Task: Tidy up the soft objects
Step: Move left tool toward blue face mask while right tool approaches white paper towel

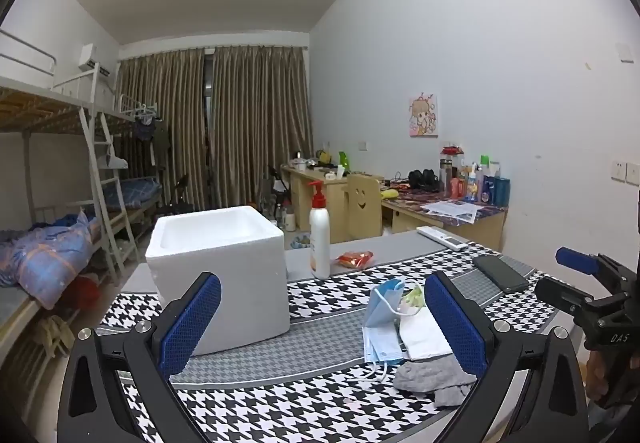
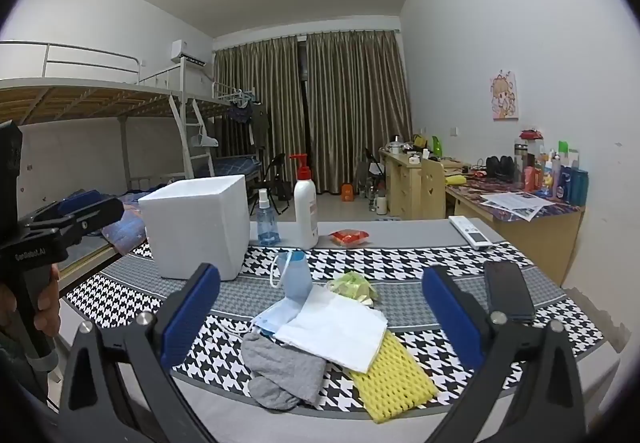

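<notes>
Both your tongs stand wide apart and hold nothing; the left tongs (image 1: pixel 322 327) face the white foam box (image 1: pixel 224 267), while the right tongs (image 2: pixel 320 319) hover above the heap; between their tips lie the grey sock (image 2: pixel 284 371), white cloth (image 2: pixel 336 327), yellow sponge (image 2: pixel 392 379) and blue masks (image 2: pixel 296 279); the box, open-topped and beyond to the left, looks meant to receive them.

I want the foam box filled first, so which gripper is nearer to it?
Left. The left gripper has the white foam box just beyond its left finger; the right gripper sits farther right, over the pile.
</notes>
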Demonstrator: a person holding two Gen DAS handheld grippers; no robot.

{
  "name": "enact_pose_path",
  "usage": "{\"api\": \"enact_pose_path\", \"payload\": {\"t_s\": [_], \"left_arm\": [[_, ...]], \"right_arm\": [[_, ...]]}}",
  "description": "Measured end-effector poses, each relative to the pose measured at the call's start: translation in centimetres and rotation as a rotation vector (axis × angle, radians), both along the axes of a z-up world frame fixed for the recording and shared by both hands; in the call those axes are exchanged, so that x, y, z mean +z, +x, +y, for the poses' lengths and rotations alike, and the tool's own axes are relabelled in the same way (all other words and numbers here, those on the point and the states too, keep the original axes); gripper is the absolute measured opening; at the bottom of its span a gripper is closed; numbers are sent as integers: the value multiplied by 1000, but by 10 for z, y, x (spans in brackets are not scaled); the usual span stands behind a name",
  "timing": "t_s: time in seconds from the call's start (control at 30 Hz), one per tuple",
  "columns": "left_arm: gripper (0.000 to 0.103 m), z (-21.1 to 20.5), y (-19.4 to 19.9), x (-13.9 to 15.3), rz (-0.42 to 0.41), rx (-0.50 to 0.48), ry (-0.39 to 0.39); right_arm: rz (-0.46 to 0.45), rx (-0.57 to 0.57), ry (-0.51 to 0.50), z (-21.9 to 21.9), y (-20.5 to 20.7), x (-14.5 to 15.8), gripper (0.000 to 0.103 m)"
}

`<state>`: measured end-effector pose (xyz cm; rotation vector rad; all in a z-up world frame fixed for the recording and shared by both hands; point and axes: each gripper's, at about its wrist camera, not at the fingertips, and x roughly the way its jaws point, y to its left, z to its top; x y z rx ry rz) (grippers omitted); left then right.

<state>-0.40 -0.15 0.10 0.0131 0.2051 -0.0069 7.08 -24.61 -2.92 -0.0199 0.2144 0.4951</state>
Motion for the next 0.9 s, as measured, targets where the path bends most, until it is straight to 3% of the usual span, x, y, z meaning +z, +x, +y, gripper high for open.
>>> {"api": "enact_pose_path", "payload": {"t_s": [0.9], "left_arm": [[102, 7, 8, 0, 11, 14, -9]], "right_arm": [[-7, -16, -9, 2, 0, 2, 102]]}}
